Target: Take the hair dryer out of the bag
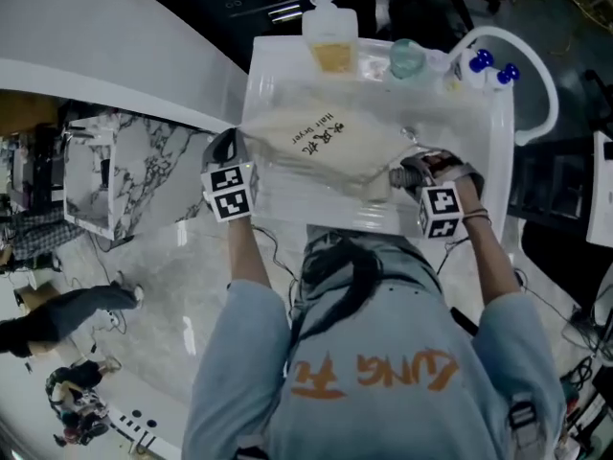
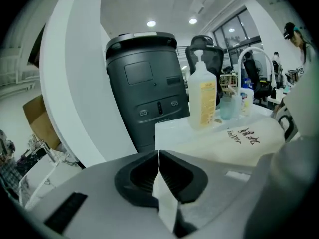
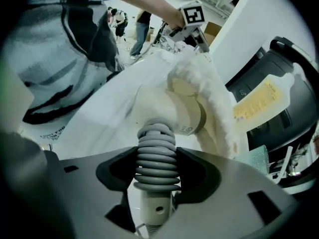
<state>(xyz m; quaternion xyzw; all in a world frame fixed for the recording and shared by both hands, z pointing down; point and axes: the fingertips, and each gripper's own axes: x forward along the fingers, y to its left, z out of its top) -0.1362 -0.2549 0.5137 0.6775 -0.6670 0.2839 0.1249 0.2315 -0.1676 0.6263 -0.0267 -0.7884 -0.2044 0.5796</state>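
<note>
Jaws on the right gripper clamp the ribbed cord sleeve of the hair dryer, half out of the bag; left gripper pinches the bag's edge. Pulling by that sleeve might tear it loose, imo.

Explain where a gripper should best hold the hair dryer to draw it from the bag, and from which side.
Grip the grey ribbed section of the hair dryer, coming from the open mouth of the bag on the person's right. That section sticks out clear of the cloth, narrow and ridged, so jaws should fit round it; the right gripper is shut on it.
</note>
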